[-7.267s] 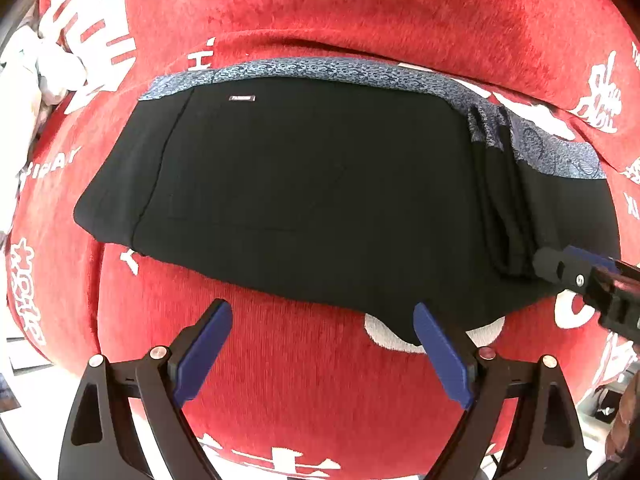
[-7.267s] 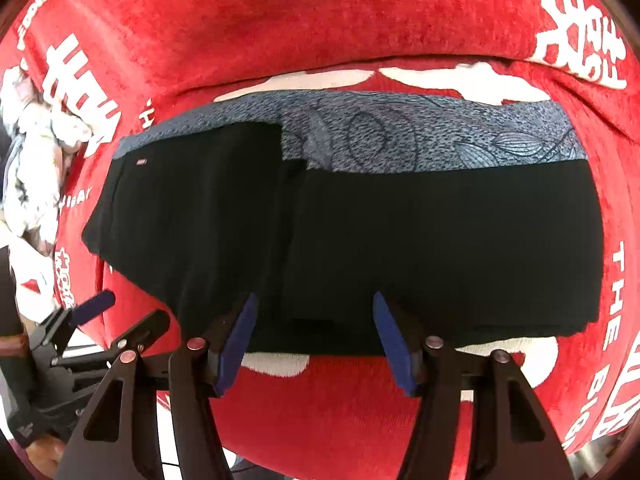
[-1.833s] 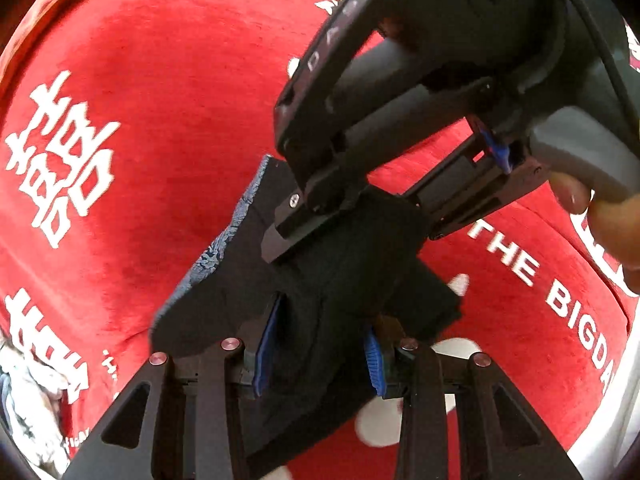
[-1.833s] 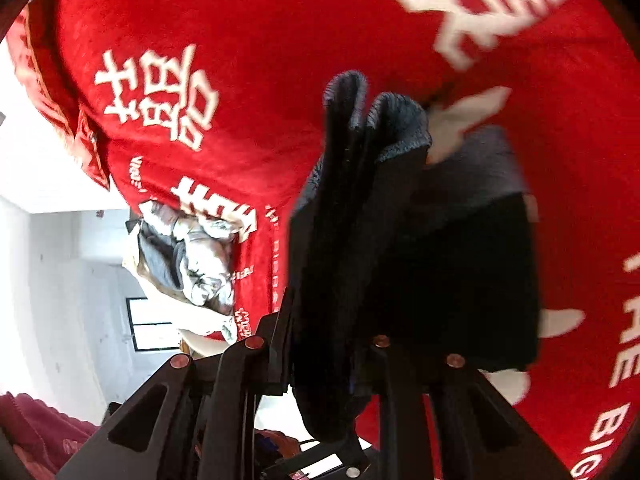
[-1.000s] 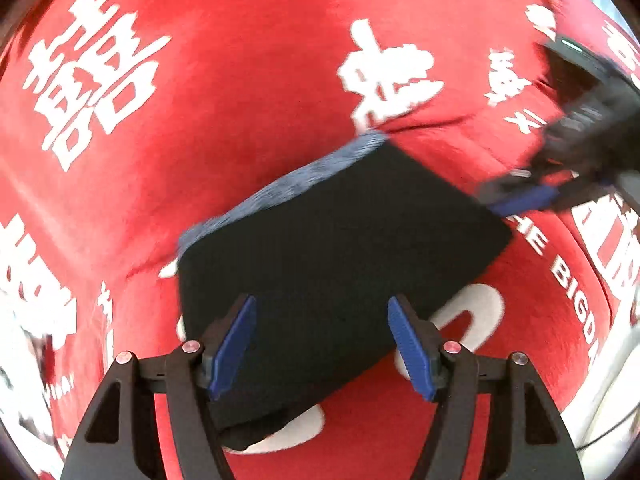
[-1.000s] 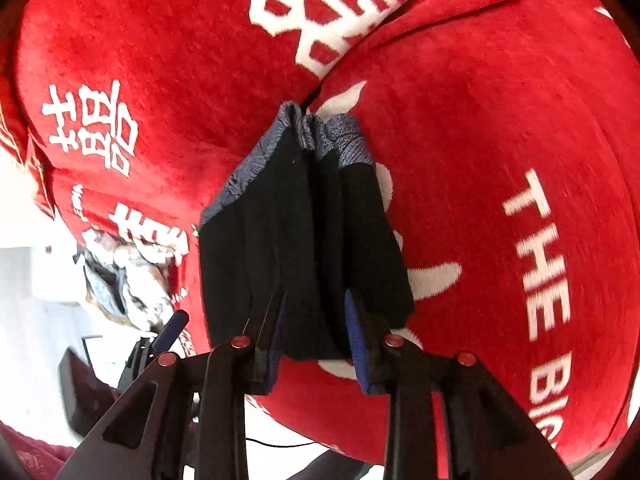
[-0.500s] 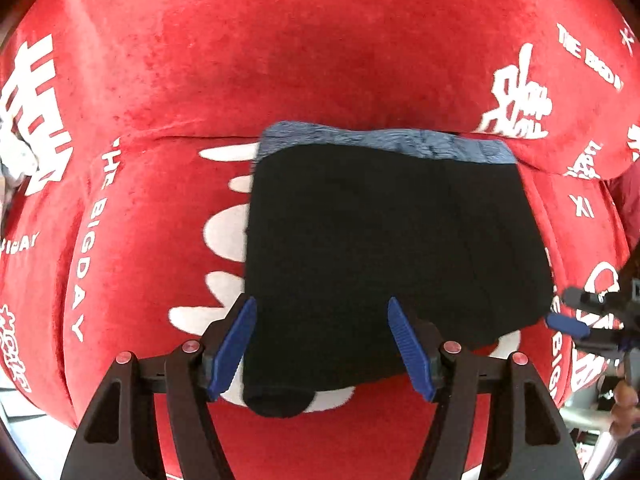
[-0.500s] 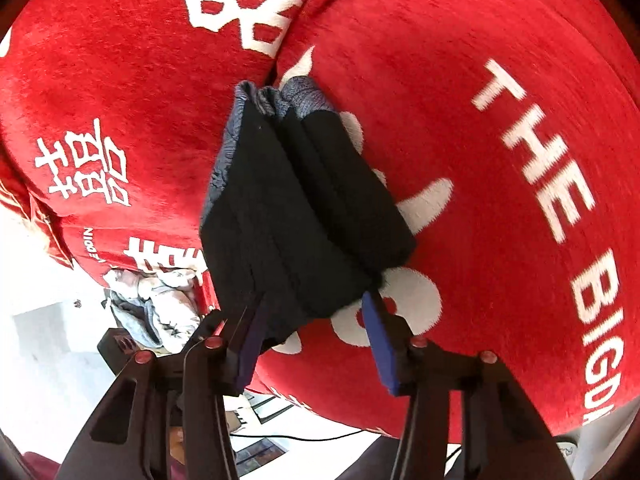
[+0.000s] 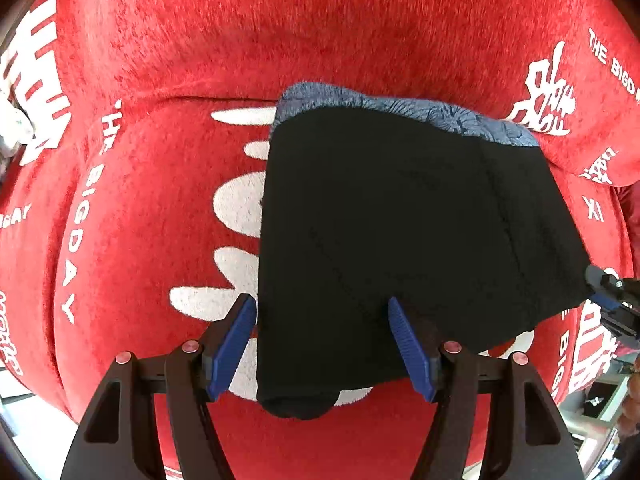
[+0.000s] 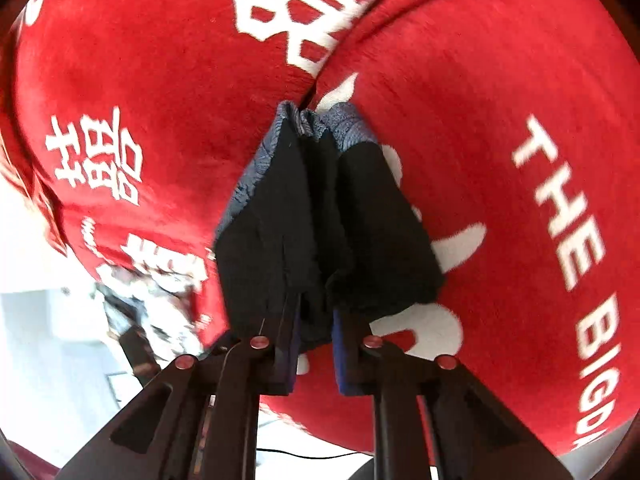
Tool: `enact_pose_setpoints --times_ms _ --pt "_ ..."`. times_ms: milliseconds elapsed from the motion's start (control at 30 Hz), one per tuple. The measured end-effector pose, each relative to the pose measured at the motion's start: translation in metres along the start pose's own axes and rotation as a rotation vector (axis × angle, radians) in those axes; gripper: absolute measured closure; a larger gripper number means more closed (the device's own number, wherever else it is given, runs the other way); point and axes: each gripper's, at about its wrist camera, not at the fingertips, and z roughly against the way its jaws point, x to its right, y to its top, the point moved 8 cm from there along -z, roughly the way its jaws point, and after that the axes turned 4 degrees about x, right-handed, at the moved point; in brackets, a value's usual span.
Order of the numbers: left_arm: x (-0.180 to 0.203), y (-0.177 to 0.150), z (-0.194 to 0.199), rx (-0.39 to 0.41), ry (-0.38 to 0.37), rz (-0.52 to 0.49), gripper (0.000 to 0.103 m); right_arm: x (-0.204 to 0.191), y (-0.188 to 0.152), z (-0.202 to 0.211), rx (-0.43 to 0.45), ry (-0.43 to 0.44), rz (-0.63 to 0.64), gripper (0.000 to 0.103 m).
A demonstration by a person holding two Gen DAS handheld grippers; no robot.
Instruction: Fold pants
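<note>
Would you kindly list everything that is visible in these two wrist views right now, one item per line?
pants: one pair, black with a blue-grey patterned band along the far edge, folded into a compact stack on the red cover.
red cover: one, red plush with white characters and lettering, spread under the pants and filling most of both views.
bundle of cloth: one, pale and grey, blurred, at the cover's left edge in the right wrist view; what it is I cannot tell.
left gripper: one, black with blue pads, jaws open, over the near edge of the pants.
right gripper: one, black with blue pads, jaws have just been closing, now pinching the near edge of the pants.
</note>
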Motion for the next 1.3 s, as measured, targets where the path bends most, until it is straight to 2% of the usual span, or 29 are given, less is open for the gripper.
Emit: enact_pose_setpoints --times_ms 33,67,100,333,467,633,667,833,933,1100,1300 --pt "0.000 -0.002 -0.003 -0.011 -0.002 0.007 0.033 0.005 -0.001 -0.004 -0.014 -0.044 0.016 0.088" --pt "-0.001 -0.002 -0.004 -0.015 -0.002 0.010 0.025 0.012 -0.002 -0.010 -0.032 -0.087 0.025 0.088" --pt "-0.001 -0.003 -0.007 -0.022 -0.004 0.017 0.022 0.019 -0.004 -0.015 -0.045 -0.117 0.030 0.088" --pt "-0.001 -0.006 -0.012 -0.032 -0.020 0.023 0.022 0.029 -0.010 -0.015 -0.046 -0.134 0.022 0.085" --pt "-0.001 -0.005 -0.011 -0.040 -0.017 0.022 0.022 0.020 -0.009 -0.011 -0.052 -0.197 0.078 0.078" --pt "-0.001 -0.004 -0.011 -0.042 -0.015 0.021 0.021 0.010 -0.007 -0.012 -0.064 -0.266 0.163 0.078" --pt "-0.001 -0.003 -0.011 -0.041 -0.004 0.018 0.014 0.011 -0.007 -0.013 -0.065 -0.270 0.162 0.077" --pt "-0.003 -0.003 -0.014 -0.050 0.005 0.016 0.012 0.018 -0.003 -0.013 -0.062 -0.261 0.116 0.073" --pt "-0.005 -0.003 -0.015 -0.050 0.036 0.007 0.001 0.017 -0.003 -0.014 -0.067 -0.266 0.124 0.072" --pt "-0.005 -0.003 -0.016 -0.046 0.052 -0.022 0.001 0.018 -0.003 -0.013 -0.072 -0.276 0.131 0.068" --pt "-0.003 -0.003 -0.017 -0.061 0.037 -0.021 0.001 0.020 0.003 -0.006 -0.047 -0.287 0.140 0.056"
